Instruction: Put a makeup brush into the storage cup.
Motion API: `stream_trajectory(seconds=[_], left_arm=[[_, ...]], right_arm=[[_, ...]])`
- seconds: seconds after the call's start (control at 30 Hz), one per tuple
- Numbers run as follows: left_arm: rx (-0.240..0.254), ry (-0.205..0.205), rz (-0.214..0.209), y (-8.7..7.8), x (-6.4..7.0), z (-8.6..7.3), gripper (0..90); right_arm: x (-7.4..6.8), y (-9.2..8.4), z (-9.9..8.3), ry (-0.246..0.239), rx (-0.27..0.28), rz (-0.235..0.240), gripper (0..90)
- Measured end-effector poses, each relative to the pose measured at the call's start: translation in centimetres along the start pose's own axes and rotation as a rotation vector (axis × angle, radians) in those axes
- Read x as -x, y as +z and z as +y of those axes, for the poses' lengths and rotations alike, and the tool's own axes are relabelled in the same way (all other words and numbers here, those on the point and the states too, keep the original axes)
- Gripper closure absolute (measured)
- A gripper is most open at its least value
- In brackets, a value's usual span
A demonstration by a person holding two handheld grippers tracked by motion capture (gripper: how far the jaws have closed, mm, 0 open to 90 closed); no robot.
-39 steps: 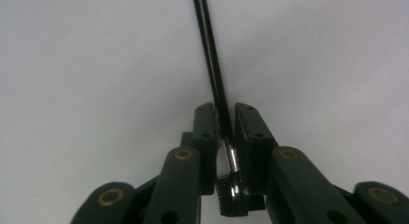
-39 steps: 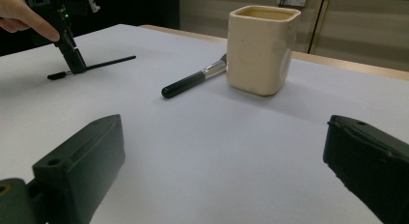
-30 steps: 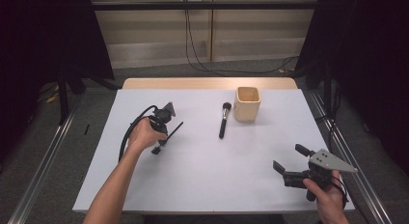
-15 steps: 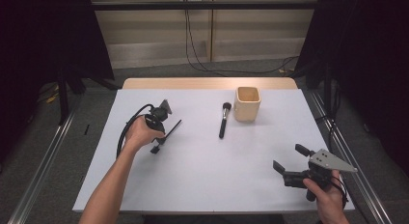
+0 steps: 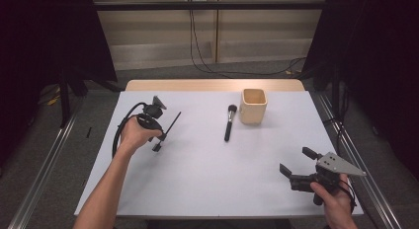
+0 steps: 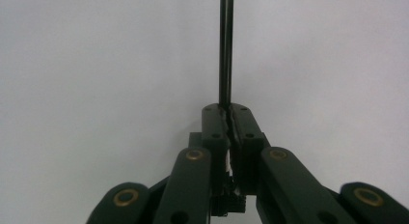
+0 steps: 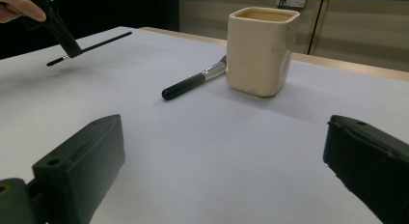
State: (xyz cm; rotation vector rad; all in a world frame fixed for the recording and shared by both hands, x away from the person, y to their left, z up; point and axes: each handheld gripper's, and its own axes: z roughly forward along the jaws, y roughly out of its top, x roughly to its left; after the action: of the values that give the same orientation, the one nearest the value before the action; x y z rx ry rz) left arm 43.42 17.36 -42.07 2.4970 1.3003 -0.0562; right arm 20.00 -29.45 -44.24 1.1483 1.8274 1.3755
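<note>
Overhead, my left gripper [image 5: 159, 140] sits at the white table's [image 5: 207, 170] left side, clamped on a thin black stick [image 5: 171, 123]; my right gripper [image 5: 296, 165], jaws apart and empty, rests near the front right corner. A black-handled makeup brush [image 5: 229, 124] lies just beside a cream square ceramic cup [image 5: 254, 105]. The left gripper view adds the jaws pressed together around the stick [image 6: 225, 50]. The right gripper view shows the brush's [image 7: 193, 82] silver ferrule reaching behind the cup [image 7: 259, 50]. Grey floor and dark curtains surround the table.

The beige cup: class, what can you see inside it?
The beige cup stands upright by the makeup brush. Both the high view and the right gripper view show just its rim and upper inner wall; its walls hide the bottom.
</note>
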Motion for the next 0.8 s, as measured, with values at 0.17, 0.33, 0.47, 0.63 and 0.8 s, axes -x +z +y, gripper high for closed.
stream_trajectory(seconds=[0.17,0.33,0.47,0.63,0.8], left_arm=[[0.077,0.01,0.008,-0.4,-0.4,-0.5,86.4],[0.194,0.01,-0.001,-1.3,-0.7,-0.9,86.3],[0.276,0.019,-0.005,-1.7,-0.6,-1.5,86.3],[0.37,0.021,0.01,-1.9,-0.9,-2.3,86.3],[0.464,0.032,0.025,-2.6,-1.2,-3.1,86.3]], right_arm=[[0.0,0.0,0.0,0.002,0.0,0.003,0.3],[0.0,0.0,0.0,0.002,-0.001,0.003,0.3],[0.0,0.0,0.0,0.0,-0.003,0.001,0.3],[0.0,0.1,0.0,-0.004,-0.002,0.001,0.3],[0.0,0.1,0.0,-0.007,-0.004,0.002,0.3]])
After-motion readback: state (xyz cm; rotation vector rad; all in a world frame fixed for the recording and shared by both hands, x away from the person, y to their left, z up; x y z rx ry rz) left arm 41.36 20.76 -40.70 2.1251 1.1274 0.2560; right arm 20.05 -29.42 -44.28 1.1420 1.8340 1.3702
